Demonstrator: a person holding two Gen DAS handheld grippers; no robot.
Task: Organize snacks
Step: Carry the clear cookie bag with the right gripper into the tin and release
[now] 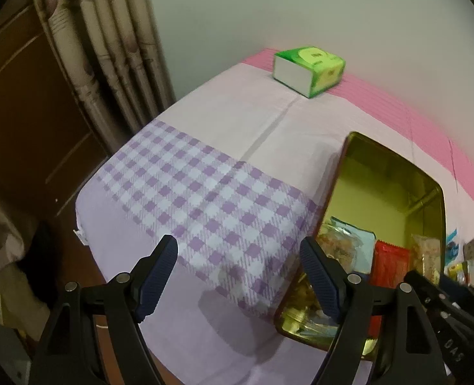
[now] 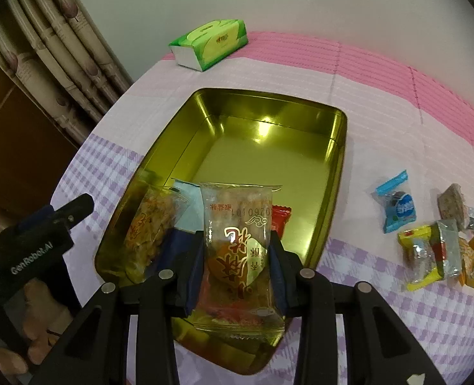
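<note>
Pinched between its two dark blue fingers, the right claw [image 2: 237, 256] has a clear-wrapped snack packet with orange and gold print [image 2: 238, 240], upright above the near end of the gold rectangular metal tin [image 2: 330, 173]. Under and behind that packet, inside the near end of the tin, lie a second clear packet of flaky golden pastry [image 2: 150, 221], a pale blue packet [image 2: 185, 199] and a red packet [image 2: 280, 216]; the far end of the tin shows its bare shiny floor. Left of the tin, the left claw [image 1: 238, 276] hangs with its fingers spread wide and nothing between them, over the lilac-and-white checked cloth [image 1: 205, 192] on the counter, with its right finger just above the tin's near left rim. Right of the tin, loose on the cloth, sit a blue wrapped sweet [image 2: 395, 205], a brown grainy bar in clear wrap [image 2: 455, 207], and nearer, a small heap of yellow and orange packets [image 2: 442, 256]. Farther back, where the cloth turns pink-striped, a green tissue pack [image 2: 211, 43] rests by the pale wall. Patterned beige curtains [image 2: 60, 41] hang at the far left.
</note>
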